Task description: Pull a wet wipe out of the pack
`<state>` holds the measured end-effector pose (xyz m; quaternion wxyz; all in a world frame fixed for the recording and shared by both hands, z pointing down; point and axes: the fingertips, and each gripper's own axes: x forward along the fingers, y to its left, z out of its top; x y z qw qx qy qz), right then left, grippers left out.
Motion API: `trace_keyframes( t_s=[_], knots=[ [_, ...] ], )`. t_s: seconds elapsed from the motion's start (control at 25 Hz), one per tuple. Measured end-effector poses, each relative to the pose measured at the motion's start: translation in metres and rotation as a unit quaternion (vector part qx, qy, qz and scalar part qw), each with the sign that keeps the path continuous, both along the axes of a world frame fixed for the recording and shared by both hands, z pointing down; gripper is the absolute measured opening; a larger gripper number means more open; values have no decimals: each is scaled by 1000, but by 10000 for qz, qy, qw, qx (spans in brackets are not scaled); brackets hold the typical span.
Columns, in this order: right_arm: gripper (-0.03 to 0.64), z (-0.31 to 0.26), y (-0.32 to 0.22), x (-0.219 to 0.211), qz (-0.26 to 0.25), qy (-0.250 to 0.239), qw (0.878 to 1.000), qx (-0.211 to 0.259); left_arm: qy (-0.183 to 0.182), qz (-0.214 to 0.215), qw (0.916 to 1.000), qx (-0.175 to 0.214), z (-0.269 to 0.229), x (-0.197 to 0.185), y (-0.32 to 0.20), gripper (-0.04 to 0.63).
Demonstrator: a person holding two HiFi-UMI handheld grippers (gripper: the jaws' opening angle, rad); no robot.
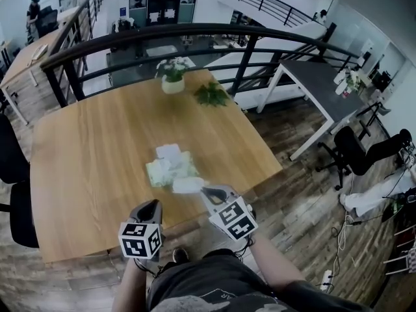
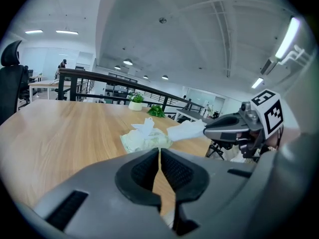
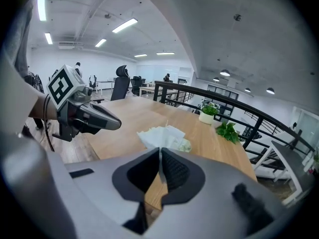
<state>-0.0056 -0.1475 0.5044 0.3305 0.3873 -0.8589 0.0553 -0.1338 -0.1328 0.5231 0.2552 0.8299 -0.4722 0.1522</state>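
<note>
Just below the middle of the head view, the pack (image 1: 166, 173) lies flat on the wooden table (image 1: 84, 155), pale green and crumpled, with another wipe (image 1: 169, 151) standing up white from its top. The right gripper (image 1: 205, 191) sits at the table's near edge, just right of and below the pack, its jaws pressed together on a wet wipe (image 1: 188, 185). In its own view only a thin white line shows between the pads, and the sheet fans out above them. From the left gripper's view the wipe stretches leftward from the right gripper's tip toward the pack. Its free end comes just beside the pack's edge, and I cannot tell whether the two touch. The left gripper (image 1: 155, 205) hangs lower left of the pack, over the near edge of the table, jaws closed on nothing, with bare wood showing past the pads. The two grippers are near each other, side by side and apart. Toward the top of the head view, a potted plant (image 1: 173, 77) and a leafy sprig (image 1: 211, 95) stand at the table's far edge, in front of a dark railing (image 1: 195, 30).
</note>
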Motion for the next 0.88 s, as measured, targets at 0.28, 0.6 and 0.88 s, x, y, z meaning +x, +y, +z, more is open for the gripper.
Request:
trace_keyframes(
  t_s=[0.28,0.6,0.88],
  knots=[
    [31,-10,6,14,-167,-66,9998,98,-27,-389,9990,199,-13,15,8,15],
    [31,-7,38,33,-436,-129,9990,-14,-37,-631,9975,318,-22,33,36,15],
    [31,-8,60,46,-576,-219,9981,2,-143,-713,9965,402,-29,48,59,15]
  ],
)
